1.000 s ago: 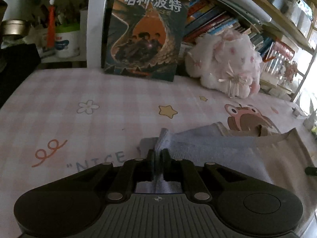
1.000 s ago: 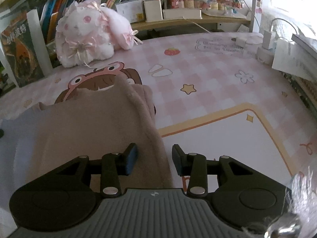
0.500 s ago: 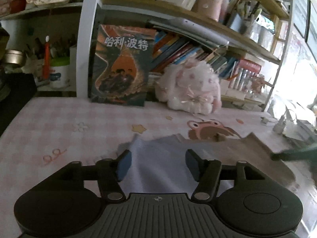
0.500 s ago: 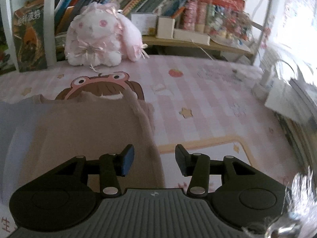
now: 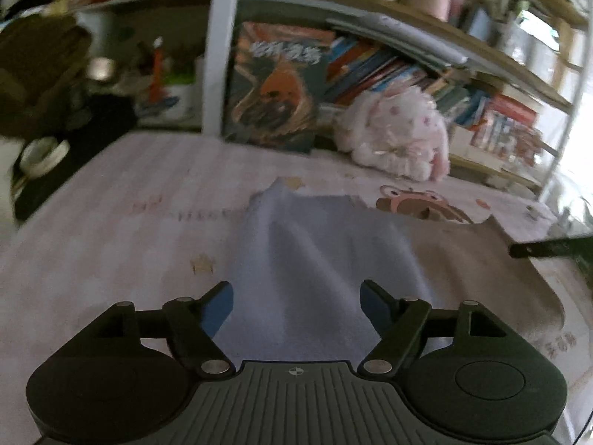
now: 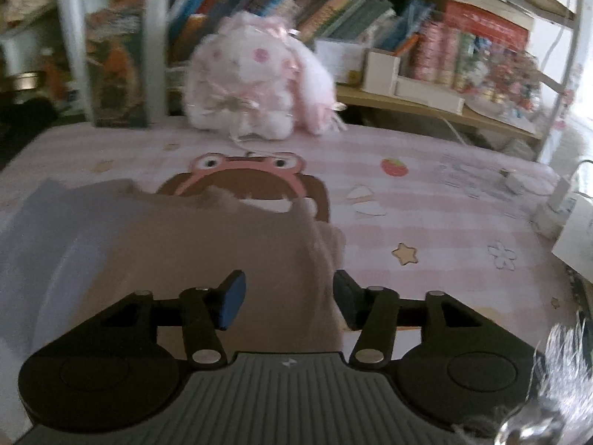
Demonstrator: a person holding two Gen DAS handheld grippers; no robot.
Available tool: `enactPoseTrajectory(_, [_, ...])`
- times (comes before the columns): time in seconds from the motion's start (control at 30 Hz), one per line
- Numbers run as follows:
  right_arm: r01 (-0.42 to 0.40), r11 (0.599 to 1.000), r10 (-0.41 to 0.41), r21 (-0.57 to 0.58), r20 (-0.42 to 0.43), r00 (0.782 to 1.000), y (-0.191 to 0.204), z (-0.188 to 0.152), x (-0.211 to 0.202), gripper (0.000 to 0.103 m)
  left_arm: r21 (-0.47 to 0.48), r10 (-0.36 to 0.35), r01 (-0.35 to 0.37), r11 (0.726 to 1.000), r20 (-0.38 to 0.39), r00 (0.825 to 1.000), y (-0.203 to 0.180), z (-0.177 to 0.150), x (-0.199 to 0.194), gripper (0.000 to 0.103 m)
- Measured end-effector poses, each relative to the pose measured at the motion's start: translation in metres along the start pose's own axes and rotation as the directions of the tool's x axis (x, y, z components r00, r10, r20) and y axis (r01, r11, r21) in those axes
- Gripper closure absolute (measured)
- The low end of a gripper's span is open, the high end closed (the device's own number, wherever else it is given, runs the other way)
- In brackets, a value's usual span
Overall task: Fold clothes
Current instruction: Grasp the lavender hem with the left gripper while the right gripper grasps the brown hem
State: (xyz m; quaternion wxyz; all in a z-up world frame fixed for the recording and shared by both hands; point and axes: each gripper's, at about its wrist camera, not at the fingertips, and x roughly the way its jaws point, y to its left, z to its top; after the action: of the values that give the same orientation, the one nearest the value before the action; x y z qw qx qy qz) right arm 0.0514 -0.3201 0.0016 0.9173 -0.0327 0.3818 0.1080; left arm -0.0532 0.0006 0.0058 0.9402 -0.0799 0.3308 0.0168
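The near edge of the pale lavender knitted garment (image 5: pixel 315 259) is hidden behind the left tongs' (image 5: pixel 296 306) dark body. Motion blur renders the title on the dark illustrated book cover (image 5: pixel 276 85) illegible. The right tongs (image 5: pixel 548 247) appear only as a dark bar cut off by the frame's right edge. The book spines (image 6: pixel 281 3) are too smeared to read.

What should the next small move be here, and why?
Probably bring the left gripper down onto the near edge of the pale blue cloth for another fold. Its jaws are opening and pinch nothing, and the cloth lies loosely spread beside the brown garment. The right gripper is also opening over the brown garment.
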Motion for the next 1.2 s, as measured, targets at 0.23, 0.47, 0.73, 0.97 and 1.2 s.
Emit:
enactPoseTrajectory(0.23, [-0.076,0.996,0.076,-0.050,0.001,0.997,-0.034,-0.040,-0.038,0.042,-0.088,0.149,-0.155,0.984,-0.065,0.987,-0.055,-0.018,-0.004,0.024])
enactPoseTrajectory(0.47, [-0.146,0.989,0.144,-0.037,-0.046,0.988,-0.063,-0.076,-0.060,0.039,-0.226,0.154,-0.174,0.958,-0.105,0.982,-0.090,-0.039,-0.016,0.020])
enactPoseTrajectory(0.73, [-0.190,0.978,0.183,-0.084,-0.086,0.979,-0.065,-0.092,-0.068,0.029,-0.316,0.151,-0.195,0.929,-0.157,0.976,-0.092,-0.045,-0.022,0.015])
enactPoseTrajectory(0.97, [-0.227,0.971,0.221,-0.072,-0.084,0.972,-0.056,-0.083,-0.062,0.028,-0.646,0.034,-0.118,0.754,-0.140,0.990,-0.031,-0.050,-0.018,0.016])
enactPoseTrajectory(1.2, [-0.217,0.975,0.214,-0.049,-0.054,0.975,-0.049,-0.061,-0.057,0.028,-0.913,-0.012,-0.027,0.406,-0.035,0.999,0.039,-0.064,-0.001,0.021])
